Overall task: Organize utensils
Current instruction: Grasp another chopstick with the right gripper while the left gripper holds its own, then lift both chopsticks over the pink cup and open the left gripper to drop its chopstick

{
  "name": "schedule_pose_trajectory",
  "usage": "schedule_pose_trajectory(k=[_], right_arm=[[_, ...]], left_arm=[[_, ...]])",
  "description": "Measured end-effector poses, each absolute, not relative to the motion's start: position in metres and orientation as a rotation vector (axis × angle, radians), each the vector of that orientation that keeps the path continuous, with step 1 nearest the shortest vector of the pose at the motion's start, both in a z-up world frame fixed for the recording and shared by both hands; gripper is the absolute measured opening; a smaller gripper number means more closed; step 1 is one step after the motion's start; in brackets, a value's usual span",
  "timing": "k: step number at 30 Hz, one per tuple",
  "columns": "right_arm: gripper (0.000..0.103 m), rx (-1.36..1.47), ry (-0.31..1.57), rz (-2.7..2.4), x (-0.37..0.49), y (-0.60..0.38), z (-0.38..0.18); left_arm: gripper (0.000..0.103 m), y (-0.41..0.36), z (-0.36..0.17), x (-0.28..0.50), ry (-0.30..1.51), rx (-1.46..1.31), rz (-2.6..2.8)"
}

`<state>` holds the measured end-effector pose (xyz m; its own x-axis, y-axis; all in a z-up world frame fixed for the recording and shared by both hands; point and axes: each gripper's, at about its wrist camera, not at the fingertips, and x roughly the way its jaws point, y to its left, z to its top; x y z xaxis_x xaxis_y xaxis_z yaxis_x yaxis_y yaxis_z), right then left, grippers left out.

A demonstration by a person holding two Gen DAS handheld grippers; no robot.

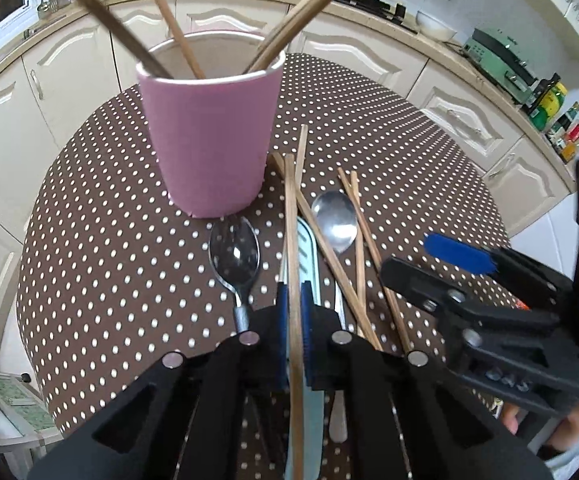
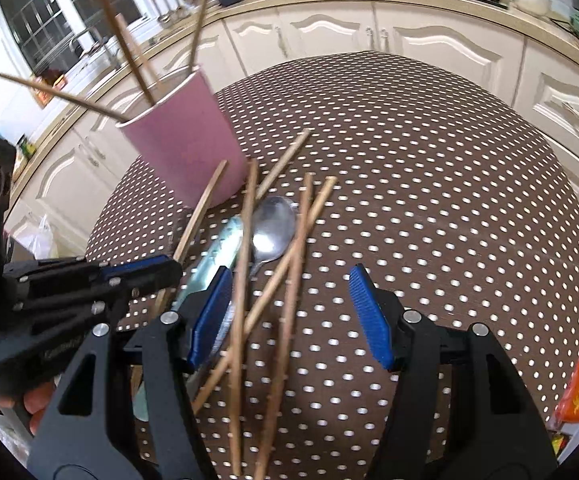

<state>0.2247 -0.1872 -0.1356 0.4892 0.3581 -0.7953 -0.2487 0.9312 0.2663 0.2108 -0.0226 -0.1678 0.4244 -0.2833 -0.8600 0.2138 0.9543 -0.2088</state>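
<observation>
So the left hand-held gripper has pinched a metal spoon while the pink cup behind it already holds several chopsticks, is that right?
Not quite. The left hand-held gripper has pinched a wooden chopstick, not a spoon; the left wrist view shows it between the blue pads. Both spoons lie on the table. The pink cup does already hold several chopsticks.

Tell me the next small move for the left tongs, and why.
Probably lift and carry it toward the pink cup. The left tongs are shut on one chopstick, and the cup just ahead already holds several; other chopsticks and spoons lie on the table.
</observation>
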Motion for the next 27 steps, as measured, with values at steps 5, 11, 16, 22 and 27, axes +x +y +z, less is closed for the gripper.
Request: schedule_pose_trajectory(k=[5,11,16,22,27], right_arm=[[0.058,0.044,1.037,0.379,0.233,-0.161,-0.136],[0.034,-0.012,1.127,0.367,0.250,-0.139,-0.147],[0.030,-0.076,1.166,0.355,0.258,-0.120,-0.155],[0.007,-0.055,1.163,0.357,0.265,-0.116,-0.158],[0.007,0.040,1.095,0.384,0.255,-0.134,-0.144]], left_arm=[[0.006,-0.007,-0.172,0.196,1.089,-0.110,-0.314],[0.006,0.017,-0.180,0.181,1.095,-0.154,-0.303],[0.006,0.042,-0.177,0.172,1.081,-0.185,-0.277],[0.006,0.071,-0.174,0.170,1.066,-0.226,-0.250],[0.006,0.084,-0.165,0.166,1.019,-0.274,-0.233]])
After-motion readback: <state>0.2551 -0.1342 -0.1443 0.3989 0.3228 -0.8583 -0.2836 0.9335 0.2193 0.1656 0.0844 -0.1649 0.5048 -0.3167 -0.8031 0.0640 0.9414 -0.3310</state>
